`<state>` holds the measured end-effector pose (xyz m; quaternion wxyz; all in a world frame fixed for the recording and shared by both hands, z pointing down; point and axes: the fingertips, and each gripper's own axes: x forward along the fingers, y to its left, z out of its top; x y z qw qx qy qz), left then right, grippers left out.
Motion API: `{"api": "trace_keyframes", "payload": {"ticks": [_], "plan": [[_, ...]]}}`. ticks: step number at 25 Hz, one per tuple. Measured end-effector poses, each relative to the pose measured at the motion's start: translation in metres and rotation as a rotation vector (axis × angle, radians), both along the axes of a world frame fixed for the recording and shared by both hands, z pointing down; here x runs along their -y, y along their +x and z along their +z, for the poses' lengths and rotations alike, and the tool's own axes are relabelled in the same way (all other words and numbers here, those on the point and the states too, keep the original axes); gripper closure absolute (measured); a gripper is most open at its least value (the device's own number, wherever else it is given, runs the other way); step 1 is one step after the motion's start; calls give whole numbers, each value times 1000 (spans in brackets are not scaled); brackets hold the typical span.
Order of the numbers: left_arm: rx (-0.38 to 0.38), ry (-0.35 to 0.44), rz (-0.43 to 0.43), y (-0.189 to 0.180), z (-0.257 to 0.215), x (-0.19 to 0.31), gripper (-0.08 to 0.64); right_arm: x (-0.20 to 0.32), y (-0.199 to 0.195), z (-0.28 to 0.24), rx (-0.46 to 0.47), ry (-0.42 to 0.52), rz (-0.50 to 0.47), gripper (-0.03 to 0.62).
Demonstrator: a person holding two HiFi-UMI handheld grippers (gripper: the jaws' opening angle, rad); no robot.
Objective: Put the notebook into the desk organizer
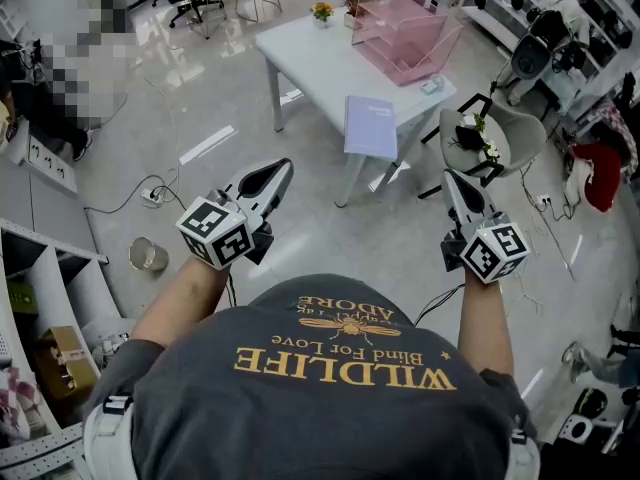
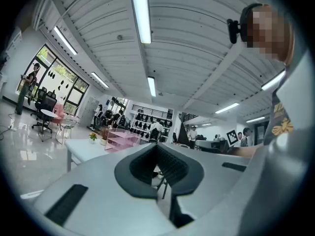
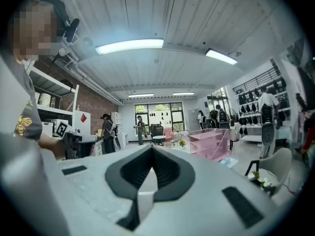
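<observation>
Currently the notebook [image 1: 370, 126] is seen lying flat and closed on the white table [image 1: 310, 58], lavender cover up, at the table's near right edge. It is touched by neither gripper.

The pink desk organizer [image 1: 405, 33] is set at the far right end of the same table, well apart from the notebook. A small flower pot [image 1: 321, 12] is placed at the far edge, left of the organizer.

The left gripper [image 1: 283, 170] is held out in front of the person's torso, above the floor and well short of the table. In the left gripper view its jaws are pressed together at the tips and nothing is caught between them. The table and organizer are seen ahead of it.

The right gripper [image 1: 451, 180] is held likewise on the other side, also short of the table. Its jaws are closed tip to tip, and nothing is gripped. The organizer is seen ahead and to the right in the right gripper view.

A grey shell chair [image 1: 505, 133] is parked just right of the table, with white flowers [image 1: 478, 136] on its seat. On the floor to the left, a small round bin [image 1: 148, 256] and a power strip [image 1: 153, 196] with its cable are noted.
</observation>
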<state>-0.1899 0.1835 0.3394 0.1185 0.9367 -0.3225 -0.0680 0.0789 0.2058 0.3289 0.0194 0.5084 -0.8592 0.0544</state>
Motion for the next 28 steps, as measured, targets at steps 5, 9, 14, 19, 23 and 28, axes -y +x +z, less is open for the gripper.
{"api": "trace_keyframes", "payload": {"ticks": [5,9,14,19,23,28], "plan": [[-3,0,-1,1,1,1,563,4,3,3,-6,-1,19,592],[-3,-1,1,5,2,2,563,4,5,2,50,-4,-4,550],[4,4,-1,15,-1,4,563,8,8,5,44,-18,-40,228],[10,16,-16,36,-5,3,563,10,27,4,39,-22,-53,204],[18,21,-42,56,-11,-1,563,12,51,-1,52,-25,-68,204],[22,14,-80,85,-16,-9,563,15,83,-1,72,-48,-95,204]]}}
